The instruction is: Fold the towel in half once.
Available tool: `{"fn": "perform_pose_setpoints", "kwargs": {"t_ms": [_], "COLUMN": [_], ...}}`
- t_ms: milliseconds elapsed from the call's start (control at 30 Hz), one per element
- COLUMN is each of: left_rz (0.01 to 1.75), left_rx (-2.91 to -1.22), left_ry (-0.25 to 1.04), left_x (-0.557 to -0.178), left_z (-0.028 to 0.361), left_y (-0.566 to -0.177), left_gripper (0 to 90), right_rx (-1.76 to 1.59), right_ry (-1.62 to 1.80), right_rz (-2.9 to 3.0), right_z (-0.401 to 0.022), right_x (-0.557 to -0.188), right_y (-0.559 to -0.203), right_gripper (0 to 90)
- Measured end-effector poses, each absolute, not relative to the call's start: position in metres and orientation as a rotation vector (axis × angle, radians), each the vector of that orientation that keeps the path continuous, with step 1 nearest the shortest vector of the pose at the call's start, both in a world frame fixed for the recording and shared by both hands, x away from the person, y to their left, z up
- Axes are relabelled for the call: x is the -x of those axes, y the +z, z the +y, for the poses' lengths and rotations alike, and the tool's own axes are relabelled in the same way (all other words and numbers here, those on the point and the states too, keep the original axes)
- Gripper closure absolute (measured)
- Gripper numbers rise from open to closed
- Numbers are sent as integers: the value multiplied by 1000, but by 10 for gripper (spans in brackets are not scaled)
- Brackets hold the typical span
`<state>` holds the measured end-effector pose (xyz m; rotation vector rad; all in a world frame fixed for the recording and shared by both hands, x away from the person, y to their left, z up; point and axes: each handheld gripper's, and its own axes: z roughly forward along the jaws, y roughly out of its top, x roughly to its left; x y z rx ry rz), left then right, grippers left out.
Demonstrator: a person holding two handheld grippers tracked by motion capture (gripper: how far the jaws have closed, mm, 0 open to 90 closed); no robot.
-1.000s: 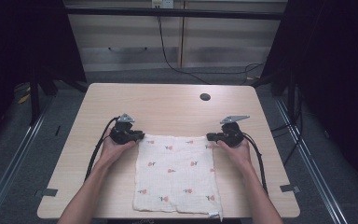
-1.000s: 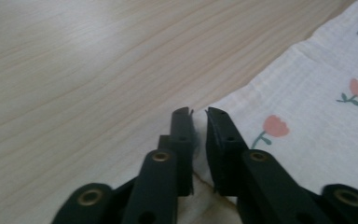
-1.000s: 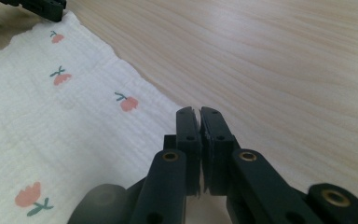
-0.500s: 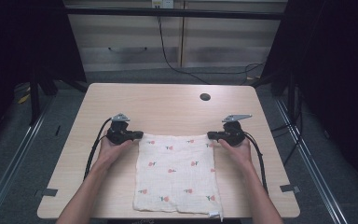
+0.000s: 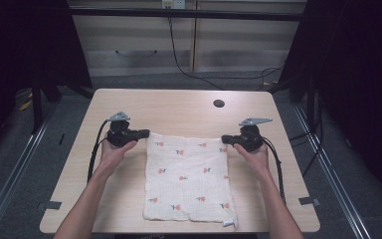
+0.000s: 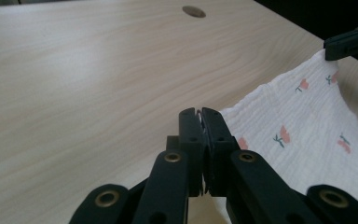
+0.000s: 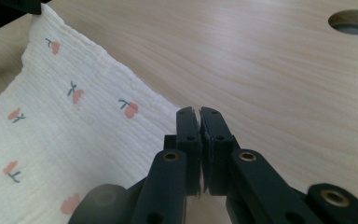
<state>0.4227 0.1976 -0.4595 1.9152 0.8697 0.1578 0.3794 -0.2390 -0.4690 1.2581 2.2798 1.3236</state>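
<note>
Cloth (image 5: 189,174) of white, crinkled weave lies on the light wooden surface (image 5: 179,107), printed with small pink flowers on short green stems. It is almost square. Its near edge rests flat close to the person's side of the surface, and a small tag sticks out at the near right corner. The far edge is lifted a little and pulled straight between the two tools, so the fabric sags slightly in the middle there.

The left tool (image 5: 144,133) is closed tight on the far left corner of the cloth; in the left gripper view (image 6: 200,114) a thin white strip of fabric shows between the two black jaws, which stand almost together. Its jaws have just been closing, with the cloth corner between them. The right tool (image 5: 225,139) is closed on the far right corner in the same way; in the right gripper view (image 7: 199,113) the white edge runs straight into the narrow gap of the jaws.

A round hole (image 5: 219,103) sits in the surface beyond the cloth, well apart from it.
</note>
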Motion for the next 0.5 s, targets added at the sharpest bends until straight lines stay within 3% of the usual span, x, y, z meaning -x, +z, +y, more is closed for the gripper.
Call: {"fn": "perform_pose_setpoints", "kwargs": {"t_ms": [500], "left_rz": [820], "left_rx": [-1843], "left_ry": [193], "left_x": [-426], "left_z": [203], "left_y": [-422], "left_gripper": [880], "right_rx": [-1177], "right_ry": [1390], "right_rz": [2199], "right_z": [-238], "right_x": [-380], "right_y": [-429], "right_gripper": [878]}}
